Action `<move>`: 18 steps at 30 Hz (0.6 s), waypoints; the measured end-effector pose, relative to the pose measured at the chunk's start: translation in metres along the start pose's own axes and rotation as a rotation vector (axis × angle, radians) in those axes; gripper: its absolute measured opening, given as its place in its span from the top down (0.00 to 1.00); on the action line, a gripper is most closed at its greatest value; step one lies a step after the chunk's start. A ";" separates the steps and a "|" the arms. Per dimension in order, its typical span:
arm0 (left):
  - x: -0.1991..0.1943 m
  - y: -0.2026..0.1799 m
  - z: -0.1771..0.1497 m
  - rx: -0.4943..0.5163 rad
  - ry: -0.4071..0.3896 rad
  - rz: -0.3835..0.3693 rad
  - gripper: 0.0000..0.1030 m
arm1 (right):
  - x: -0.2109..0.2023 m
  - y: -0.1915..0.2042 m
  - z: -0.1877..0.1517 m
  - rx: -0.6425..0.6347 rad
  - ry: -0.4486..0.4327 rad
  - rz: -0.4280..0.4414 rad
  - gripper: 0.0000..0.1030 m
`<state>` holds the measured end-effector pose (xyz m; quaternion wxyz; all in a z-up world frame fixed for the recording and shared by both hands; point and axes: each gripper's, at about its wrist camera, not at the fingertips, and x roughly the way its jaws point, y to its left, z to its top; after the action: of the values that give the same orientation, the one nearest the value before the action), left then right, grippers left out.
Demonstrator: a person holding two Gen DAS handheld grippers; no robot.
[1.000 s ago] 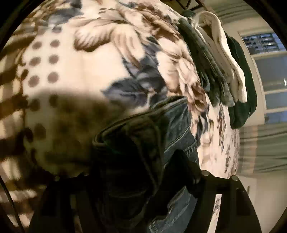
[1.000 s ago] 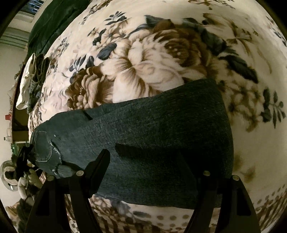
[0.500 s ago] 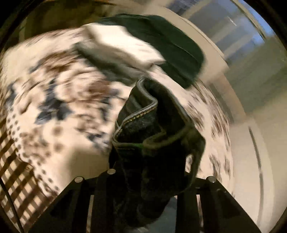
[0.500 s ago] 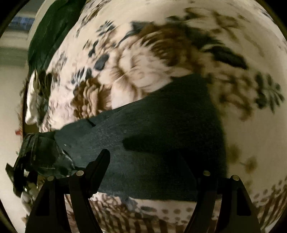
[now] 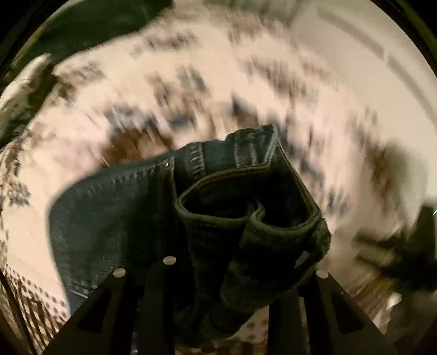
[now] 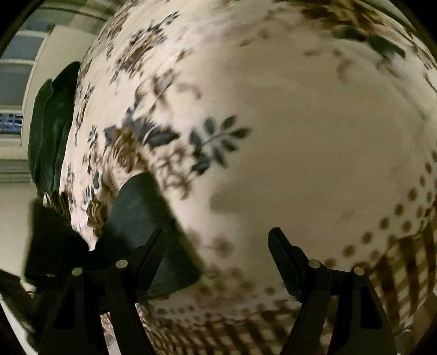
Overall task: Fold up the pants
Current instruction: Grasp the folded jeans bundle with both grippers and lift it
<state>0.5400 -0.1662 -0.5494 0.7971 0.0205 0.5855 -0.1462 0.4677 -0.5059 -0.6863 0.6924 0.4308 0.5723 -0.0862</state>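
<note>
Dark blue jeans (image 5: 114, 218) hang lifted over the floral blanket (image 5: 273, 82). Their bunched waistband (image 5: 245, 207) is pinched between the fingers of my left gripper (image 5: 232, 273), which is shut on the denim and points steeply down. The left wrist view is smeared by motion. In the right wrist view only a folded end of the jeans (image 6: 142, 207) shows, low at the left, partly behind the left finger (image 6: 153, 245). My right gripper (image 6: 217, 234) stands open above bare blanket (image 6: 300, 136) with nothing between its fingers.
Dark green clothes (image 5: 95, 24) and a white garment (image 5: 24, 82) lie at the bed's far edge; the green pile (image 6: 52, 131) also shows beside a window. A dark blurred shape (image 5: 404, 259) sits at the right. The blanket's checked border (image 6: 404, 273) is near.
My left gripper closed on the waistband, rolled, and swung across the bed with the jeans lifted. My right gripper slid sideways off the spread denim, which now lies at its left.
</note>
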 end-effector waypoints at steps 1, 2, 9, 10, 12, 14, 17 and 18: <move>0.007 -0.007 -0.004 0.031 0.018 0.020 0.77 | 0.000 -0.002 0.000 0.002 0.001 0.013 0.24; 0.014 -0.015 -0.008 0.065 0.040 0.049 0.75 | 0.000 -0.006 0.002 0.006 0.004 0.034 0.24; 0.002 -0.032 0.001 0.070 0.117 0.058 0.32 | 0.010 0.014 0.008 -0.008 0.090 0.314 0.24; -0.001 -0.034 -0.001 0.069 0.118 0.043 0.28 | 0.012 0.019 0.008 -0.013 0.108 0.343 0.24; -0.010 -0.041 -0.006 0.085 0.130 0.034 0.07 | 0.021 0.033 0.008 -0.027 0.181 0.445 0.24; -0.021 -0.044 -0.008 0.081 0.117 0.036 0.06 | 0.035 0.048 0.006 -0.046 0.258 0.499 0.24; -0.036 -0.035 -0.010 0.026 0.083 0.062 0.05 | 0.058 0.067 -0.001 -0.092 0.349 0.521 0.24; -0.039 -0.029 -0.009 -0.006 0.074 0.068 0.05 | 0.067 0.074 -0.004 -0.107 0.373 0.518 0.24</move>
<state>0.5133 -0.1837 -0.5117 0.7795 0.0435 0.6139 -0.1166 0.5322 -0.4331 -0.7074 0.5962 0.5335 0.5644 0.2033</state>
